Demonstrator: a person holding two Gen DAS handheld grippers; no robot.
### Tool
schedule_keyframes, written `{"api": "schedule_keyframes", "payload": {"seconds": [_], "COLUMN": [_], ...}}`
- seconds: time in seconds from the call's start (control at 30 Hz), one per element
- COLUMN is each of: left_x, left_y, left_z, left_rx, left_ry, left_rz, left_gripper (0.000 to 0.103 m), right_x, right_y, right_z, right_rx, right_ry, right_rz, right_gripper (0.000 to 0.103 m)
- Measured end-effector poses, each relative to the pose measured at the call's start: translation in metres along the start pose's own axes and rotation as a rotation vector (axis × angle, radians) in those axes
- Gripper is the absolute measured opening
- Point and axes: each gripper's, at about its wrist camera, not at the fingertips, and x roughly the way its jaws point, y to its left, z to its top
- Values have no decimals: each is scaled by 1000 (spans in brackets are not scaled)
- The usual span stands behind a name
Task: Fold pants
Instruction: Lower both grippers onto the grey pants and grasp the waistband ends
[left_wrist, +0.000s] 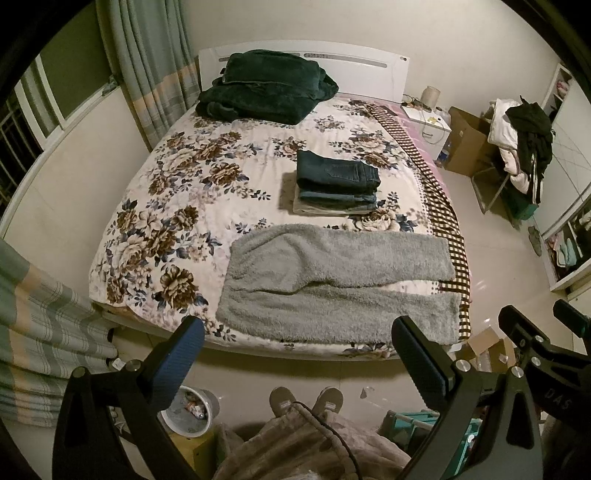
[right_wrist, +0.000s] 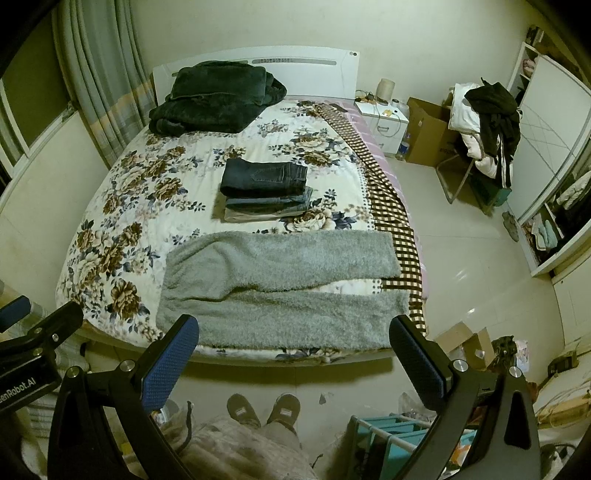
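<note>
Right now the gray fuzzy pants (left_wrist: 332, 280) lie flat on the bed (left_wrist: 155, 206), at the near edge, with the waist toward 9 o'clock and the two legs reaching toward 3 o'clock. The legs are a little apart at the ends. Up toward 12 o'clock sits a stack of folded jeans (left_wrist: 336, 181), and farther up is a dark green blanket (left_wrist: 262, 86).

Both tools hang in the air above the floor, not touching the pants. The left gripper (left_wrist: 297, 341) has its fingers wide apart and holds nothing. The right gripper (right_wrist: 293, 341) is wide apart and empty too.

It looks like the folding has not begun. Next, the grippers likely need to go down, pinch one leg, and lay it over the other.
</note>
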Motion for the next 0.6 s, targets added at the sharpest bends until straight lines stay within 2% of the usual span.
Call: {"api": "schedule_keyframes", "payload": {"seconds": [0.2,0.3,0.4,0.5,0.6], "left_x": [21,44,67,98,144], "left_y": [-11,7,21,33,42], "left_z": [9,29,43,60,77], "left_rx": [4,-31,-62,-85,-120], "left_ry": [-9,-52,-77,-82,-37], "left_rz": [9,43,70,102,141], "left_gripper": [103,103,103,103,103], "right_x": [1,34,60,95,137], "right_y": [2,-2,-5,-12,-29], "right_z": [3,-18,-25,-20,5], "right_rx": [2,25,75,143,209], "right_ry": [3,3,-5,0,12], "right_rz": [-2,-14,-38,-73,-120], "right_gripper": [103,103,103,103,103]}}
